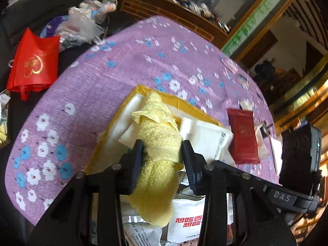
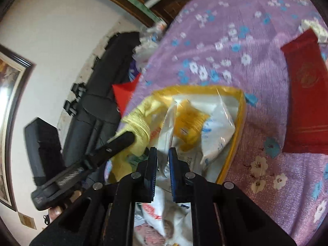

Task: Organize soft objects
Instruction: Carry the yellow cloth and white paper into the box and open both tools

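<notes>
Left tongs (image 1: 163, 160): clamped on yellow towel (image 1: 157, 135).
Right tongs (image 2: 163, 174): pinching white plastic bag (image 2: 213, 127).
Towel axis: near-to-far, far end over yellow box (image 1: 141, 89).

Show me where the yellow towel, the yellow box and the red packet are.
yellow towel (image 1: 157, 141): left wrist view, its bunched middle between the fingers.
yellow box (image 2: 242, 123): right wrist view, its right wall.
red packet (image 1: 244, 135): left wrist view, its centre.
</notes>
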`<state>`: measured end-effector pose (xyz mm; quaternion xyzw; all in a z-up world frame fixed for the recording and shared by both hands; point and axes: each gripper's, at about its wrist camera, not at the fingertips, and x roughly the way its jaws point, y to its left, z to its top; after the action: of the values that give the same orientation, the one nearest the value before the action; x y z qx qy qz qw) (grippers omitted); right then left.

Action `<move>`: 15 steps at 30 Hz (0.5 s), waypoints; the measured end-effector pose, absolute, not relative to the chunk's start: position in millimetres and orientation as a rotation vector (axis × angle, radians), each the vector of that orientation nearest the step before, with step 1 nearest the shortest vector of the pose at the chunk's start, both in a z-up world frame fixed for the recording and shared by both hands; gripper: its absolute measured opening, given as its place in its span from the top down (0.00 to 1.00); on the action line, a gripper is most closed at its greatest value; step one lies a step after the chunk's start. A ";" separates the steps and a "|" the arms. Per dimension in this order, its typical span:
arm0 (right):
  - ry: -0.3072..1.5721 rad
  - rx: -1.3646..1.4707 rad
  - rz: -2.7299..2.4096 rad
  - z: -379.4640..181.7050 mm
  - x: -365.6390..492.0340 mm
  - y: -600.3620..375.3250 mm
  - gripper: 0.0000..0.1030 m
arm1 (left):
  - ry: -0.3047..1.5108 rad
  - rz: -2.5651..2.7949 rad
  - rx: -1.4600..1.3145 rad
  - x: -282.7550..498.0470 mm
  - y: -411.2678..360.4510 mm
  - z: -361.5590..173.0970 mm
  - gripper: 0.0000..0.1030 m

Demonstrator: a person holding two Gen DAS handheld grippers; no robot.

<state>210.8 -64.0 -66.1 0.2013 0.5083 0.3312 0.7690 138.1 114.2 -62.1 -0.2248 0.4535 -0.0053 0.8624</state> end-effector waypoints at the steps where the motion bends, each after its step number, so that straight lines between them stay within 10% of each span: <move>1: 1.104 0.443 0.694 -67.8 210.4 -65.9 0.88 | 0.966 -0.024 -0.474 139.4 113.3 -64.6 0.63; 6: 1.037 0.417 0.683 -55.8 197.1 -75.7 0.87 | 0.979 -0.072 -0.524 130.7 118.6 -58.6 0.46; 8: 1.010 0.402 0.690 -49.0 190.4 -79.5 0.72 | 0.961 -0.051 -0.516 123.5 118.5 -50.6 0.38; 15: 0.890 0.379 0.668 -30.7 153.1 -117.9 0.52 | 0.837 0.022 -0.416 81.9 91.2 -11.6 0.38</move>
<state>153.1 -117.9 -30.7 0.1788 0.4200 0.3151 0.8320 81.9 91.2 -11.6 -0.2004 0.4036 0.0104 0.8926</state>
